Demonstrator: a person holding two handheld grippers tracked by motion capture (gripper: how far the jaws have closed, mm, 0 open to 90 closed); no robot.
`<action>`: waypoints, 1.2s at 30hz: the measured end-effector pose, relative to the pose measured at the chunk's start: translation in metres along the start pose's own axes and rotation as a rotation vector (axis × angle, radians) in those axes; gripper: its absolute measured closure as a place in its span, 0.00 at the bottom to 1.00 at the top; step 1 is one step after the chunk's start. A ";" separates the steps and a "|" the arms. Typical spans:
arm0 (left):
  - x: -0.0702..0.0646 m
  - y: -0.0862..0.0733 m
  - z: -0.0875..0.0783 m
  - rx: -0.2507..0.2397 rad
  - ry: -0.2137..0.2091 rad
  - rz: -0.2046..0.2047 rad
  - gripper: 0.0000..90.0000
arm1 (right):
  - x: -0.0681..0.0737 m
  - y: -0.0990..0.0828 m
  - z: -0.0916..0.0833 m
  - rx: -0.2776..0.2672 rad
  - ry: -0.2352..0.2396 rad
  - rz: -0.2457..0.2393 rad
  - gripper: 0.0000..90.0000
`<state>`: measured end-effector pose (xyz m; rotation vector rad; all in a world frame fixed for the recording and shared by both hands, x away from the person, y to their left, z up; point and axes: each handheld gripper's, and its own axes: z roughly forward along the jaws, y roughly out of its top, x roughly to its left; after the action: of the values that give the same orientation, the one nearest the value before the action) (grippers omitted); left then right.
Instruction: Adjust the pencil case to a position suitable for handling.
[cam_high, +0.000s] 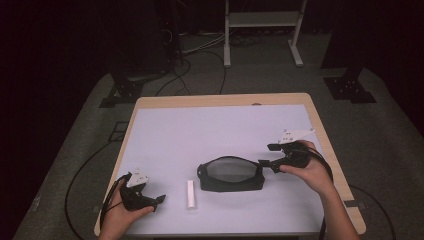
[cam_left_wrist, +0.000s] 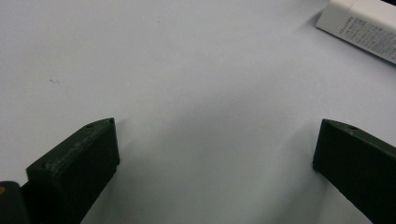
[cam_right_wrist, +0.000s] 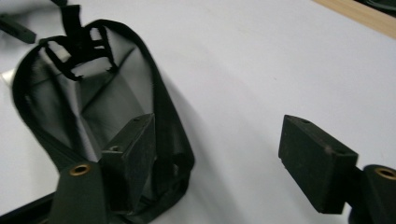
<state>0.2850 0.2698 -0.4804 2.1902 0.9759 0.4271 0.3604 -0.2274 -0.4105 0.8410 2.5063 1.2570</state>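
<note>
— Where are your claws right now?

— My left claw (cam_high: 159, 200) sits near the front left corner of the counter (cam_high: 165, 125), low over the white sheet. Its jaws stand wide apart with bare sheet between them. In the left gripper view I see a white tube (cam_left_wrist: 362, 25) with small print off toward the top right, clear of both jaws.

— And on the counter, where is that tube?

— In the high view it lies close to the front edge, between my left claw and the pouch, well short of either. It runs roughly front to back.

— The pouch?

— A black mesh pouch (cam_high: 230, 173), lying flat a little right of the middle of the counter, closer to the front edge than the back. Its black strap end points toward the left.

— What is your right claw doing?

— My right claw (cam_high: 267, 156) is at the pouch's right end, toward the right edge of the counter. Its jaws are spread and pinch nothing. In the right gripper view one jaw stands over the pouch's (cam_right_wrist: 93, 116) rim, while the other stands over bare sheet, apart from the fabric. Whether the near jaw touches the pouch I cannot tell.
</note>
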 end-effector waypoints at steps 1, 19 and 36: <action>0.000 0.000 0.000 0.000 0.000 0.000 0.00 | -0.002 -0.002 0.000 -0.001 -0.006 0.010 0.28; 0.001 0.000 0.000 0.002 -0.001 0.004 0.00 | -0.032 -0.038 -0.004 0.093 -0.238 0.152 0.18; 0.000 0.001 0.000 0.006 0.001 0.006 0.00 | -0.057 -0.075 -0.001 0.182 -0.362 0.241 0.17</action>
<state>0.2855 0.2695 -0.4797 2.1986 0.9722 0.4285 0.3762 -0.2966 -0.4726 1.3159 2.2972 0.8479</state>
